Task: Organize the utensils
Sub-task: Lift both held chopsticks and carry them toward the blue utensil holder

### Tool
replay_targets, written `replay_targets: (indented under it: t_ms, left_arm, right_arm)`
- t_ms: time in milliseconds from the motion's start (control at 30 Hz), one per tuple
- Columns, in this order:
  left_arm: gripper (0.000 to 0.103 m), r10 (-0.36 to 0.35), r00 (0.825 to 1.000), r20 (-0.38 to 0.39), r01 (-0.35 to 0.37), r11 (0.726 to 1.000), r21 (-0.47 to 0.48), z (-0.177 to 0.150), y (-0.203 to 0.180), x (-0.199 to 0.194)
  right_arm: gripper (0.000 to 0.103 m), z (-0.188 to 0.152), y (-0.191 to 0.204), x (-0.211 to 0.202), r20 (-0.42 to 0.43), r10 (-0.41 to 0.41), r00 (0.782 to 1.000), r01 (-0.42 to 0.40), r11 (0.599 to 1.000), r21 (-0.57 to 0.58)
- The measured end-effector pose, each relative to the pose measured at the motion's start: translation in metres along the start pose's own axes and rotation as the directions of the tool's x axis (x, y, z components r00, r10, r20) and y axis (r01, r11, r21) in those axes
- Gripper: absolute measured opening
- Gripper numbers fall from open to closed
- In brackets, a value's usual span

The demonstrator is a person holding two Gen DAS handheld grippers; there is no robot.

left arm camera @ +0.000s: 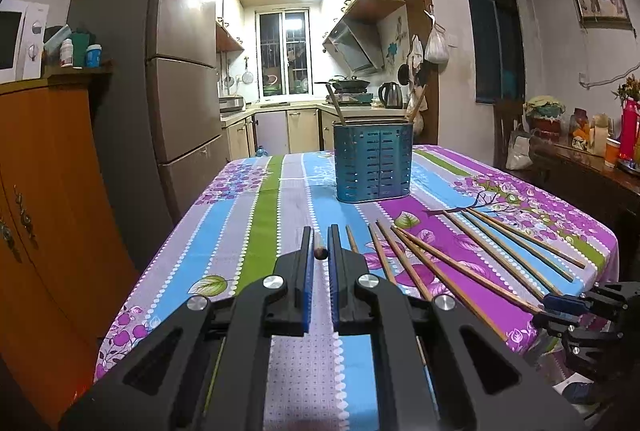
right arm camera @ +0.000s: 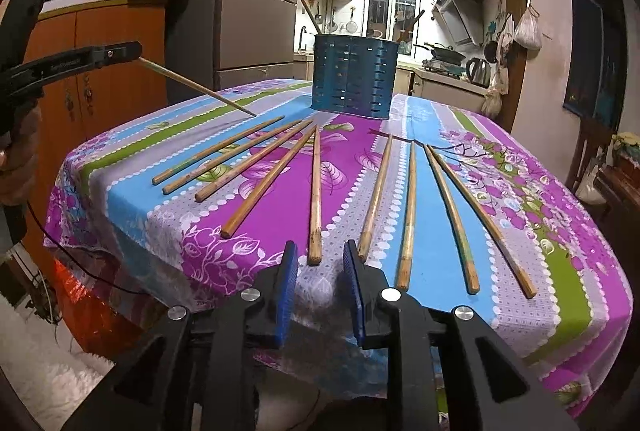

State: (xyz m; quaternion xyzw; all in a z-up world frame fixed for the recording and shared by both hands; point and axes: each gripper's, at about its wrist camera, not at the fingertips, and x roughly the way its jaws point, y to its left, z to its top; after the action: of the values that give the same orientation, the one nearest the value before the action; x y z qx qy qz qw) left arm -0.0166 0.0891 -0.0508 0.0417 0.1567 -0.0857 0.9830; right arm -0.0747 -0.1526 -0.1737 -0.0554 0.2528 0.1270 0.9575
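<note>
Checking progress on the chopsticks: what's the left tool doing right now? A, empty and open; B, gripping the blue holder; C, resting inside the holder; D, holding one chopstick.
D: in the right wrist view the left tool is shut on one chopstick, lifted above the tablecloth, apart from the blue holder.

Both the left gripper (left arm camera: pixel 320 243) and the right gripper (right arm camera: pixel 320 259) are built of matte black plastic linkages fastened with round silver screws, and their fingers (right arm camera: pixel 286 291) are faced with ribbed blue pads. A thin black cable (right arm camera: pixel 72 267) is seen trailing below.
</note>
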Motion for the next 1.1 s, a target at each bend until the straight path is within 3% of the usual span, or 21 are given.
replay_targets:
  t_ms: [167, 433, 767, 1100]
  left_arm:
    - [0.005, -0.003, 1.000, 0.000, 0.003, 1.000, 0.002, 0.001, -0.001, 0.000]
    - [0.005, -0.022, 1.000, 0.013, 0.022, 1.000, 0.008, 0.005, -0.005, -0.002]
    - [0.005, -0.015, 0.998, 0.063, 0.015, 1.000, 0.000, 0.023, -0.001, -0.001]
    - [0.005, -0.024, 0.998, 0.050, 0.025, 1.000, -0.007, 0.057, 0.009, 0.011]
  right_arm:
    - [0.009, -0.001, 0.006, 0.000, 0.011, 0.027, 1.000, -0.027, 1.000, -0.010]
    - [0.008, 0.010, -0.001, -0.008, 0.023, 0.040, 0.999, -0.041, 0.997, 0.057]
    - [0.008, 0.076, -0.013, -0.049, 0.158, 0.037, 0.987, -0.039, 0.999, 0.009]
    - [0.008, 0.143, -0.031, -0.047, 0.200, 0.062, 0.978, -0.064, 0.998, 0.006]
